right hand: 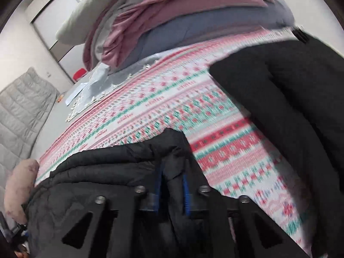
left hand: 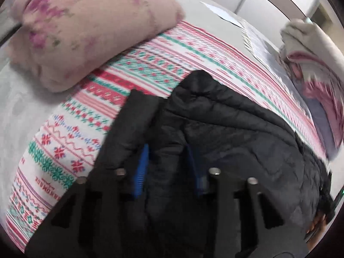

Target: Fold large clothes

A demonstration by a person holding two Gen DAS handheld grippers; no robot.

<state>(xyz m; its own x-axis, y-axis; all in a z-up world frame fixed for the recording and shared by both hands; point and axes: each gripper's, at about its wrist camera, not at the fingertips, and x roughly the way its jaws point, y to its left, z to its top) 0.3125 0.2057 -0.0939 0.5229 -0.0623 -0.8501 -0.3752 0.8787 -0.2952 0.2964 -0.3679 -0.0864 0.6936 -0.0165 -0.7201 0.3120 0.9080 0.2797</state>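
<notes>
A black quilted jacket (left hand: 225, 133) lies on a patterned red, white and green blanket (left hand: 150, 64). My left gripper (left hand: 167, 157) is shut on a fold of the jacket between its blue pads. In the right wrist view the jacket (right hand: 107, 167) bunches at the lower left, and my right gripper (right hand: 172, 172) is shut on another fold of it. A black sleeve or panel (right hand: 290, 107) of the jacket lies on the blanket (right hand: 172, 103) at the right.
A pink flowered pillow (left hand: 86, 32) lies at the blanket's far left. A pile of pink, grey and blue bedding (right hand: 172, 17) sits at the far end, also in the left wrist view (left hand: 318, 75). A grey quilted item (right hand: 23, 111) stands by the wall.
</notes>
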